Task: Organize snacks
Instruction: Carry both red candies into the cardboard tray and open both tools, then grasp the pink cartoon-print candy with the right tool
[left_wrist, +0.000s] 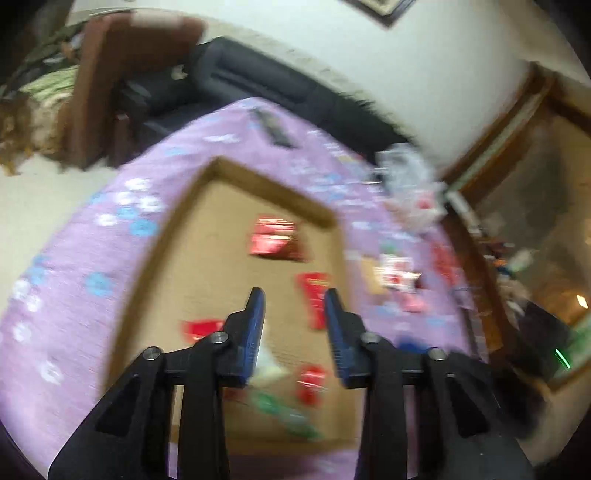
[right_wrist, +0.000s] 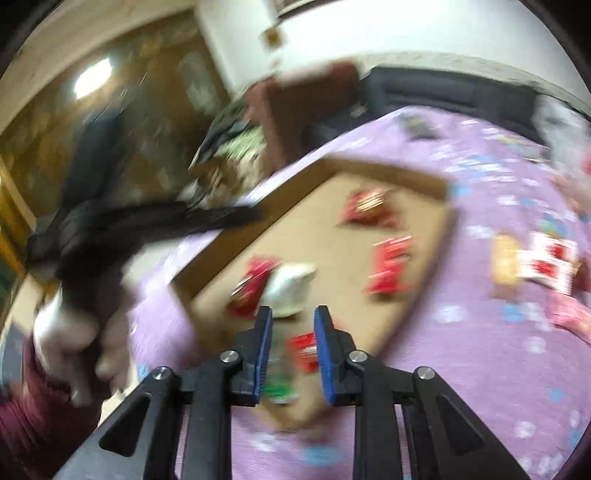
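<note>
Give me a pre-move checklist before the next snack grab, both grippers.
1. Left gripper empty: ok, blue pads apart, nothing between them.
2. Right gripper empty: ok, jaws apart, nothing pinched.
3. Cardboard tray in view on the purple cloth: ok.
4. Snacks already in tray: ok, red packets, a white packet and a green packet lie inside.
5. Loose snacks left on the cloth outside the tray: not ok, several remain.
6. Image sharp enough to pick a target: not ok, both views motion-blurred.
</note>
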